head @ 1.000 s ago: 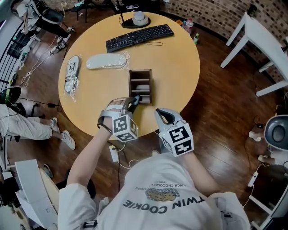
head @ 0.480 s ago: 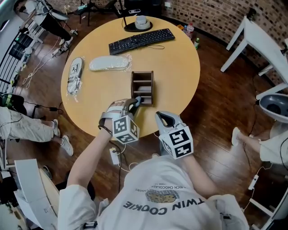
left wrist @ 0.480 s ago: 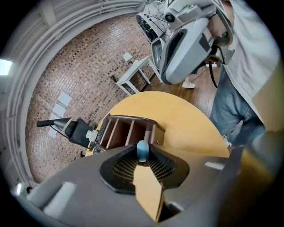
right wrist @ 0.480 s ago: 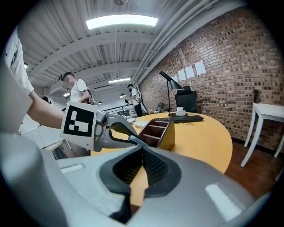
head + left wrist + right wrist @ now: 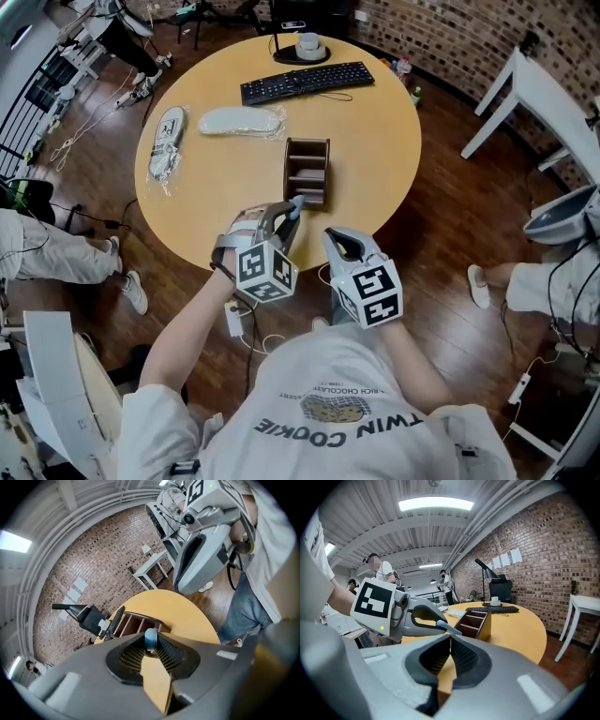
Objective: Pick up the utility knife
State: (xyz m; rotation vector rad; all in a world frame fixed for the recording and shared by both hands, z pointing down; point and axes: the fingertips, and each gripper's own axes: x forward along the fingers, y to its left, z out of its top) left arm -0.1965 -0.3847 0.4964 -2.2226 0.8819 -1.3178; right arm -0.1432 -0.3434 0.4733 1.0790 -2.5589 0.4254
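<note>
Left gripper (image 5: 281,220): jaws clamped on the utility knife (image 5: 151,637), with the blue end poking out past the tips. Right gripper (image 5: 450,641): jaws together, nothing in them, parked just right of the left one, on the near side of the wooden organizer (image 5: 307,171).

Progress: grasp looks done. The knife is off the table (image 5: 375,122), up in the air just short of the organizer's near end, tip aimed at it and not touching. What's left, I'd say, is clearing the organizer and holding steady. Nothing else to grab.
</note>
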